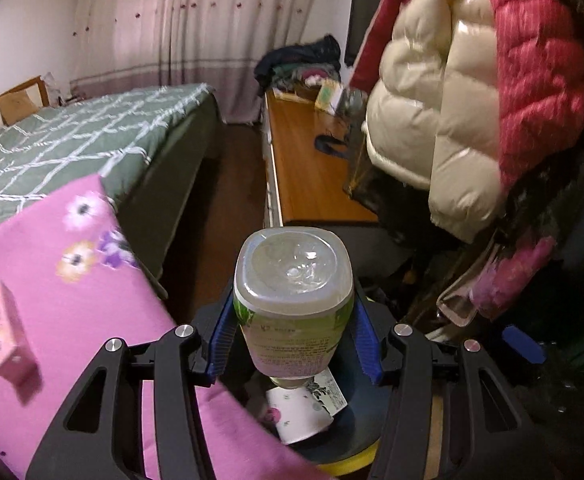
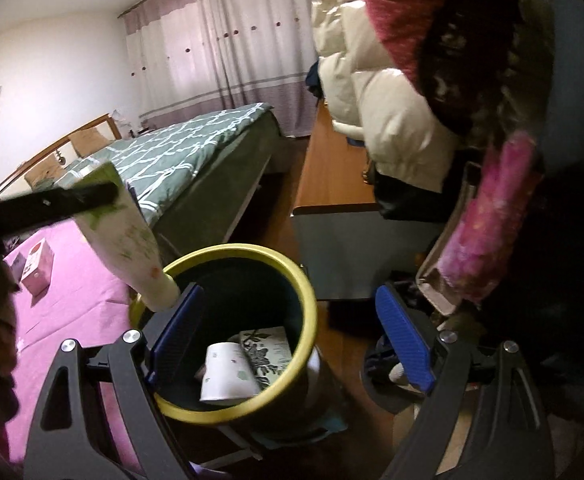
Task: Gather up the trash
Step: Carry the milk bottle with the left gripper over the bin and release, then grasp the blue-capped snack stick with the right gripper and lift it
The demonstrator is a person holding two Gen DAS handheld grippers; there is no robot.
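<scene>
Left tool clamps the bottle over the bin, right tool wide and empty; released off-centre, it may strike the rim and bounce out.

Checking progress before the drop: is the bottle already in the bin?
Not yet. The left hand-held gripper holds the bottle neck-down over the bin.

Bottle: translucent clear body, green-and-white printed label; bin: yellow rim, dark blue-black inside, holding a white cup with pale green and purple dots and a white card with black floral print. Cloth: pink-purple with white, orange and purple flowers; small carton: pink with a red strawberry. Bed cover: green with white lattice lines; both tongs' pads: blue on black frames.
</scene>
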